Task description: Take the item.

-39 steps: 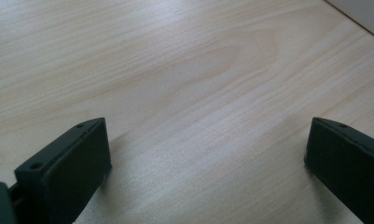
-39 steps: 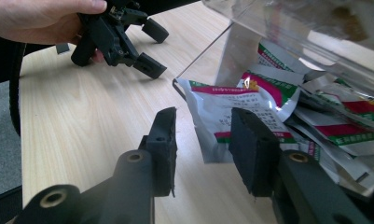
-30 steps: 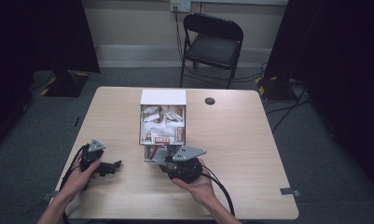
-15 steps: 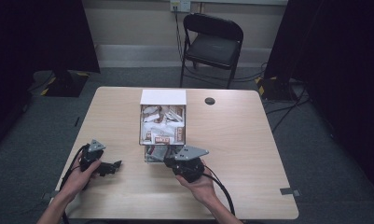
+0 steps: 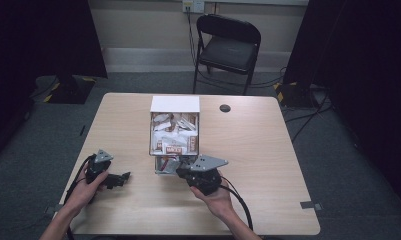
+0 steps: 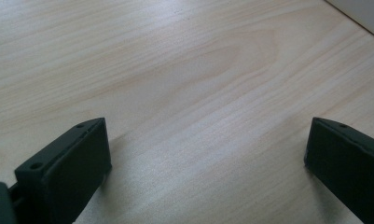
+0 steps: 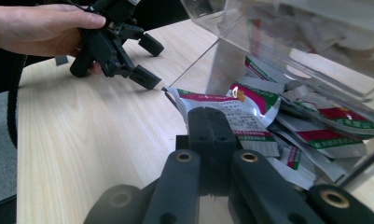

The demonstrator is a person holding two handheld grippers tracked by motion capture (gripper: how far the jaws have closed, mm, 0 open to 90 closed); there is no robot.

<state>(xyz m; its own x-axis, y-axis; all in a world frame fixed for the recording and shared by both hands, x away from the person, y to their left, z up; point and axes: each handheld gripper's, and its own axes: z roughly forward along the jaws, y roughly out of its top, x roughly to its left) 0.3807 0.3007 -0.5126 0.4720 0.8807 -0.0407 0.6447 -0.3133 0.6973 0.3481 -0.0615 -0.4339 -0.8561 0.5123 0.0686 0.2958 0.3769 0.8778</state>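
Note:
A clear dispenser box (image 5: 174, 104) holding several sachets stands at the middle of the wooden table (image 5: 258, 150). More sachets spill from its low opening (image 5: 165, 164). My right gripper (image 5: 180, 169) is at that opening. In the right gripper view its jaws (image 7: 211, 122) are pressed together on the near edge of a white, green and magenta sachet (image 7: 243, 100), under the box's clear wall (image 7: 287, 42). My left gripper (image 5: 119, 179) rests on the table to the left, held by a hand. Its jaws (image 6: 208, 158) stand wide open over bare wood, as they do from the right gripper view (image 7: 149, 60).
A small black round cap (image 5: 225, 108) lies on the table to the right of the box. A black folding chair (image 5: 228, 45) stands beyond the far edge. A cable (image 5: 240, 205) trails from the right gripper toward the near edge.
The right gripper has turned slightly and settled at the box's opening. The left hand and its gripper have stayed where they were.

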